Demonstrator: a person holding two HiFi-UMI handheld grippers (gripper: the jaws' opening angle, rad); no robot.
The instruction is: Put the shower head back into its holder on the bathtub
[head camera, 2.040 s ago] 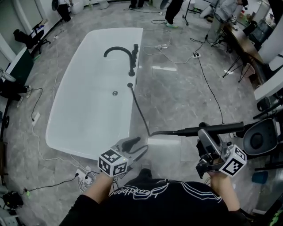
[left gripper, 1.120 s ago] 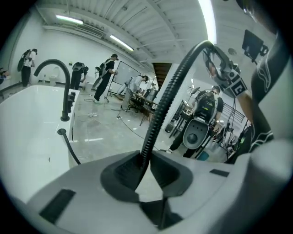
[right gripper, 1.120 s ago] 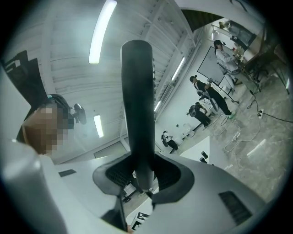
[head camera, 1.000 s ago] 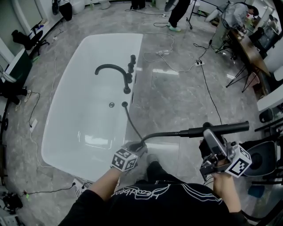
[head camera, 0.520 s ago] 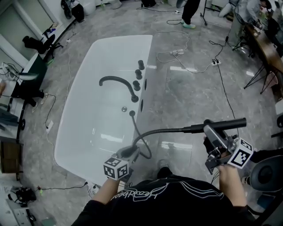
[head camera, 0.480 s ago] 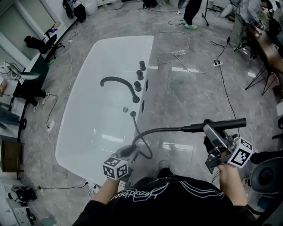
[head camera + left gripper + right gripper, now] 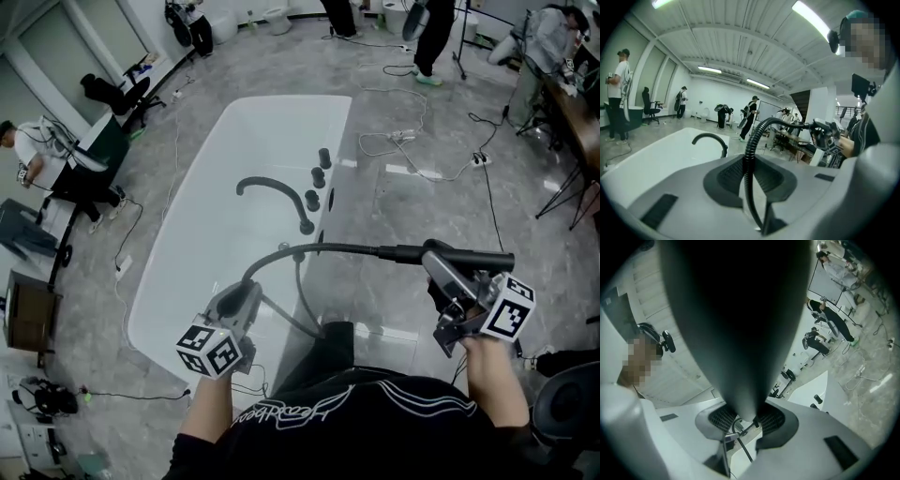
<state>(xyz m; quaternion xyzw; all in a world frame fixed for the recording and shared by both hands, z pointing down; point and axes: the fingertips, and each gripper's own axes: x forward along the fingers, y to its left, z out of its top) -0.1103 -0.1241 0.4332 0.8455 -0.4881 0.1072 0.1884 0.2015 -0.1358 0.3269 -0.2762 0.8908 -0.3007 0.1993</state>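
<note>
The white bathtub point(image 7: 187, 272) lies ahead on the left, with a black curved faucet point(image 7: 272, 190) and black knobs point(image 7: 318, 175) on its right rim. My right gripper point(image 7: 436, 262) is shut on the black shower head point(image 7: 478, 256), held level to the right of the tub. In the right gripper view the shower head point(image 7: 740, 310) fills the middle between the jaws. The black hose point(image 7: 319, 247) arcs left from the shower head to my left gripper point(image 7: 246, 292), which is shut on it over the tub's near corner. In the left gripper view the hose point(image 7: 749, 150) rises between the jaws of the left gripper point(image 7: 751, 174), and the faucet point(image 7: 710, 138) is beyond it.
Cables point(image 7: 412, 141) trail across the grey floor right of the tub. Several people stand at the far end point(image 7: 427, 23), and another sits at a desk on the left point(image 7: 37, 155). A table point(image 7: 572, 103) is at the far right. My own leg point(image 7: 328, 342) is below the hose.
My left gripper has risen with the hose, whose loop now arcs high instead of sagging by the tub's edge. The right gripper has shifted slightly with the shower head still in it.
</note>
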